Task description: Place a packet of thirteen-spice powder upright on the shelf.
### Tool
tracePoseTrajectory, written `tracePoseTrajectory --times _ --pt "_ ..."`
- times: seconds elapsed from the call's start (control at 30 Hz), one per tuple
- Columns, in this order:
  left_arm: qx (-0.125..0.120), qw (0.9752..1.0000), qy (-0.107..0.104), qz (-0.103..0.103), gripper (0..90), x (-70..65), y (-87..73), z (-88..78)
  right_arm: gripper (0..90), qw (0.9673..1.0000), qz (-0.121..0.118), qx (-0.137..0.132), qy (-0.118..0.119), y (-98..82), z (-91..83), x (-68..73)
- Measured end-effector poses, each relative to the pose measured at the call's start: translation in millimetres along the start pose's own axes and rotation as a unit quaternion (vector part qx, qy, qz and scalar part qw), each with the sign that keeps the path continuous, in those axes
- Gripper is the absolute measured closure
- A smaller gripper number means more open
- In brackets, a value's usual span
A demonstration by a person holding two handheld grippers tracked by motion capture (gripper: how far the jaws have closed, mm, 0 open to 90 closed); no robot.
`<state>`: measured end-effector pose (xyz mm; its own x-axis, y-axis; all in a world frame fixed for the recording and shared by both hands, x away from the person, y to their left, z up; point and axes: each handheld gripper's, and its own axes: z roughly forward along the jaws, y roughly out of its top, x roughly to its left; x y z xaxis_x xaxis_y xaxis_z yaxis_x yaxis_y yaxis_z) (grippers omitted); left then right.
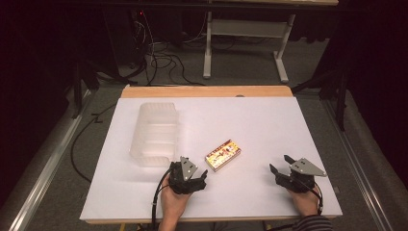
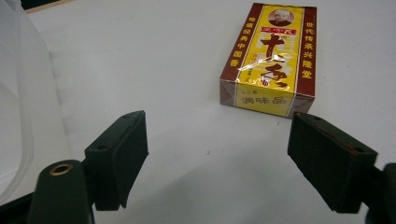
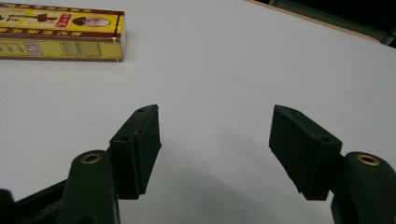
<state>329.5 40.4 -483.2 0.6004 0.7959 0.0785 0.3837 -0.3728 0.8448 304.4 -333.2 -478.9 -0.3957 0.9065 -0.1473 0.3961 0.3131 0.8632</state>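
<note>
Left gripper (image 1: 204,176), jaws apart and empty, nearest the flat yellow-and-maroon cardboard box (image 1: 223,155); right gripper (image 1: 279,165), jaws likewise apart, well off to the box's right. Box lies flat on the white table (image 1: 250,120), unheld, so pickup appears not yet begun. Beyond the box to its left: clear ribbed plastic bin (image 1: 155,134), apparently empty.

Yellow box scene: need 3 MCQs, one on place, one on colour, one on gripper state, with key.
1. Where is the yellow box?
A. in the clear plastic bin
B. flat on the white table sheet
C. between the right gripper's jaws

2. What colour borders the box's yellow face?
A. dark red
B. green
C. blue

3. How is the left gripper?
A. shut on the box
B. shut, empty
C. open, empty

Key: 1 B, it lies on the sheet right of the bin; 2 A, the left gripper view shows dark red edges; 3 C, jaws apart, box ahead untouched.
</note>
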Motion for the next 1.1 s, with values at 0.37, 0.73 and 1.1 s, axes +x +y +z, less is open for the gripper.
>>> tracePoseTrajectory --times 0.37,0.73,1.1 --pt "-0.001 1.0000 -0.005 0.000 21.3 0.3 0.2 0.0 34.1 1.0000 0.000 0.001 -0.002 0.1 -0.3 0.2" --pt "0.004 0.9998 -0.015 -0.011 20.1 2.6 1.4 0.7 34.1 1.0000 0.004 -0.003 -0.004 -0.1 -1.2 -0.6" --pt "-0.003 0.9993 -0.036 -0.011 21.0 -1.9 10.8 -0.7 33.9 1.0000 0.003 -0.004 -0.001 -0.4 -1.5 -0.9"
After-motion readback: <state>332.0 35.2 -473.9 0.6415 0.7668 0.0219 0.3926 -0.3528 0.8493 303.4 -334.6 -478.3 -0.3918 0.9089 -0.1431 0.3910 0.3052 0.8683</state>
